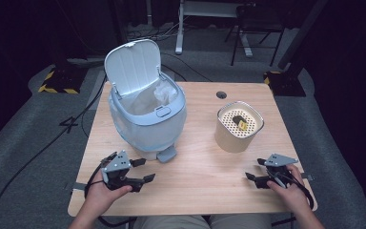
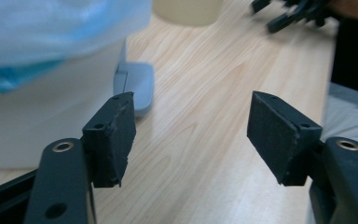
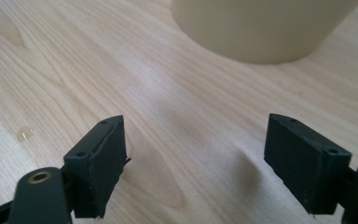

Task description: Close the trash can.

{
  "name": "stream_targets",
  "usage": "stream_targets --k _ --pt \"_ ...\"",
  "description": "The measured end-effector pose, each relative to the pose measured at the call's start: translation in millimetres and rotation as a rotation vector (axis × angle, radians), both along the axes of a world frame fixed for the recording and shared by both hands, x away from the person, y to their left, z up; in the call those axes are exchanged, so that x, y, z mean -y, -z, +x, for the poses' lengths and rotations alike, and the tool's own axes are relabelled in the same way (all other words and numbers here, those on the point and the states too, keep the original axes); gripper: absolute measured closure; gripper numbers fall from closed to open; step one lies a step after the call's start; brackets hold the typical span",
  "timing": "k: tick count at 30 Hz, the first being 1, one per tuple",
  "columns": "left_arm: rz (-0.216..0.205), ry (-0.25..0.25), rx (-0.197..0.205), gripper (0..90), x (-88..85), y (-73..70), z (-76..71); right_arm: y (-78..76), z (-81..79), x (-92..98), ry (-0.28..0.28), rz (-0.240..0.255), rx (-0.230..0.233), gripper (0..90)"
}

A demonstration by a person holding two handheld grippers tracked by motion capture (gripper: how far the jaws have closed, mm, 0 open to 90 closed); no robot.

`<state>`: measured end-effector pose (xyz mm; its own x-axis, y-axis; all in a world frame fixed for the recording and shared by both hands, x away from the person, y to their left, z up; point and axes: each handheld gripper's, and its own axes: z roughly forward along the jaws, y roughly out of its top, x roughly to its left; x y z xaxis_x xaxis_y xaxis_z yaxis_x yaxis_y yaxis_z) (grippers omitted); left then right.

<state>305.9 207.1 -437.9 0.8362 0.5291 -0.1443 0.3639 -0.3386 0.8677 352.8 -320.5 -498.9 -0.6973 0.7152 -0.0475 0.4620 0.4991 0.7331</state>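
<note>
A pale blue pedal bin (image 1: 147, 121) stands on the wooden table (image 1: 195, 186) at the left, its lid (image 1: 133, 67) tipped up and a white liner inside. Its grey pedal (image 1: 167, 154) points toward me and appears as the pedal (image 2: 137, 84) in the left gripper view. A beige round container (image 1: 238, 126) with a perforated top and a small yellow-black item stands at the right. My left gripper (image 1: 144, 170) rests near the front left, open and empty, just short of the pedal. My right gripper (image 1: 255, 169) sits front right, open and empty, facing the container (image 3: 261, 28).
A round cable hole (image 1: 221, 94) lies at the table's back edge. Bare wood spans between the two grippers and in front of the container. Cables, chair legs and a desk frame stand on the grey floor beyond the table.
</note>
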Motion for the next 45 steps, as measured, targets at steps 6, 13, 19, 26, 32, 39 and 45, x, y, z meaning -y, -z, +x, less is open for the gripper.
stream_targets --k 6,13,19,26,32,39,45 --pt "-0.104 0.083 0.029 38.7 -18.6 -24.2 0.0 4.7 2.7 5.0 0.02 0.027 -0.012 17.6" --pt "-0.209 0.141 0.066 40.4 -40.7 -61.3 7.2 5.0 4.7 5.8 0.03 0.029 -0.028 15.1" --pt "-0.271 0.178 0.095 42.3 -52.9 -85.2 14.6 5.1 4.8 5.9 0.03 0.03 -0.027 15.1" --pt "-0.294 0.186 0.135 45.9 -62.2 -117.4 26.0 5.1 4.9 6.3 0.03 0.036 -0.029 15.8" --pt "-0.252 0.131 0.17 46.2 -67.9 -147.0 42.0 5.2 4.9 6.5 0.029 0.037 -0.029 15.9" --pt "-0.243 0.086 0.197 44.1 -72.6 -168.6 57.4 5.2 4.9 6.5 0.029 0.037 -0.03 15.9" --pt "-0.247 0.031 0.216 43.1 -74.3 -184.8 73.8 5.2 4.8 6.5 0.029 0.036 -0.029 15.9"
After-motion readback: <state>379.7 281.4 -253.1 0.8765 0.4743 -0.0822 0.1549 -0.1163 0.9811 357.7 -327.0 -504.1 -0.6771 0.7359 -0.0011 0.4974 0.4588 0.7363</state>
